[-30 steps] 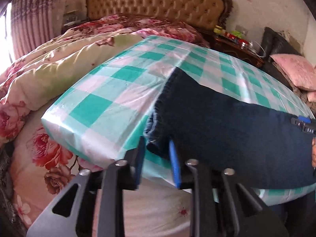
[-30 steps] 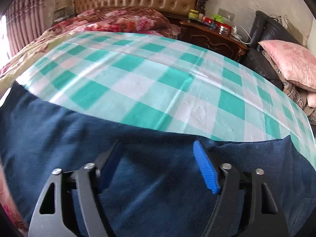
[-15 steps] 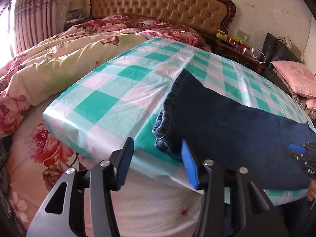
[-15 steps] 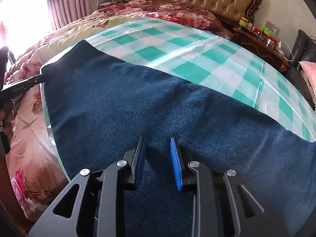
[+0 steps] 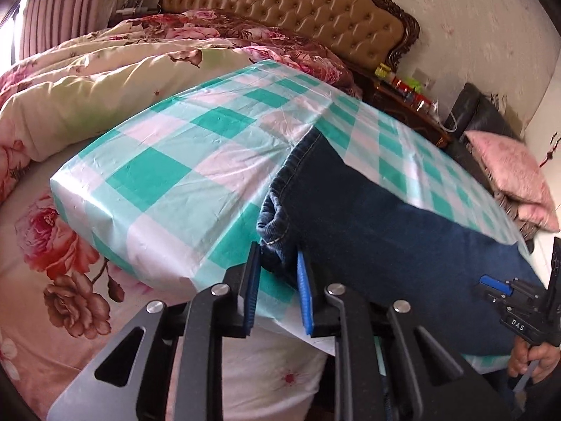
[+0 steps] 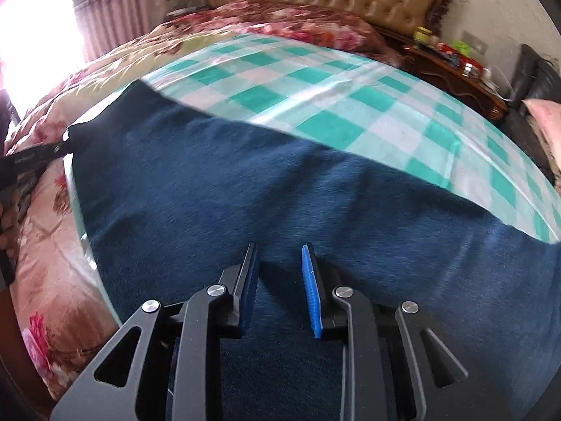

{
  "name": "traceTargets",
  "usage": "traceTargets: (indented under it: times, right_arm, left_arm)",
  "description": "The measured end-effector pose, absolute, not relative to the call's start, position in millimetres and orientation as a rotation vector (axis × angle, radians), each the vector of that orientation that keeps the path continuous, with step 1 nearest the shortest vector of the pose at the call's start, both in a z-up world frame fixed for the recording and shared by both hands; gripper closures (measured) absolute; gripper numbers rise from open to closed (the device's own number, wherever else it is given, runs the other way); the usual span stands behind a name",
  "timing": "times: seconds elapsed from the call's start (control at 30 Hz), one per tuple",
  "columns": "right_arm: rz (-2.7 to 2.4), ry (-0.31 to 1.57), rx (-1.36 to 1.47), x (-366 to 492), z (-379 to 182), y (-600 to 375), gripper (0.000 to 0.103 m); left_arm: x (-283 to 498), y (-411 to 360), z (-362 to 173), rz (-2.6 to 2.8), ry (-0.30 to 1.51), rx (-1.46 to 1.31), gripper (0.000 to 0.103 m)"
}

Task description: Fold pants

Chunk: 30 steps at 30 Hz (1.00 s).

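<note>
Dark blue denim pants (image 5: 385,231) lie flat across a board covered in teal-and-white checked cloth (image 5: 168,175), which rests on a bed dressed in floral quilts (image 5: 87,80). In the left wrist view the left gripper (image 5: 278,266) sits at 6 o'clock, its jaws closing on the stitched corner of the pants at the board's near edge, the blue pads pressed to either side of the bunched denim. The right gripper (image 5: 491,286) appears at 4 o'clock in that view, held by a hand (image 5: 533,354) at the pants' near edge. Seen from its own camera, the right gripper (image 6: 280,263) stands at 6 o'clock with jaws drawn narrow, a fold of denim pinched between the pads. A tufted tan headboard (image 5: 287,10) rises at 12 o'clock.
</note>
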State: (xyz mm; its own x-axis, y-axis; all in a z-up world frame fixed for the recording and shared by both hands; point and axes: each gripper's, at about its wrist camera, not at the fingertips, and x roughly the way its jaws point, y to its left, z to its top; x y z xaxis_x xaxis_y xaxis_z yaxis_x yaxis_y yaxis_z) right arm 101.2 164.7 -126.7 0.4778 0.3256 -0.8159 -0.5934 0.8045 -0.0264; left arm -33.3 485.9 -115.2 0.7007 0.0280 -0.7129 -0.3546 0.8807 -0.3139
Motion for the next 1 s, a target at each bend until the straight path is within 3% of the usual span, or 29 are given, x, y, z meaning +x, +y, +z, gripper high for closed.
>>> traceTargets:
  times: [0.37, 0.43, 0.57, 0.6, 0.7, 1.0]
  right_arm:
    - [0.41, 0.921, -0.337, 133, -131, 146, 0.078]
    - [0.431, 0.943, -0.281, 136, -128, 140, 0.075]
    - [0.427, 0.954, -0.21, 137, -119, 124, 0.072]
    - [0.423, 0.956, -0.201, 137, -117, 121, 0.072]
    - [0.423, 0.957, -0.183, 137, -113, 112, 0.072]
    - [0.419, 0.96, -0.264, 133, -129, 109, 0.071]
  left_arm:
    - [-37, 489, -101, 0.197, 0.73, -0.515, 0.085]
    - [-37, 489, -97, 0.2, 0.724, -0.523, 0.097]
    - [-36, 487, -91, 0.203, 0.718, -0.52, 0.096]
    - [-35, 487, -91, 0.212, 0.723, -0.512, 0.093]
    - [-38, 494, -94, 0.255, 0.715, -0.552, 0.052]
    - [-24, 471, -114, 0.304, 0.832, -0.316, 0.054]
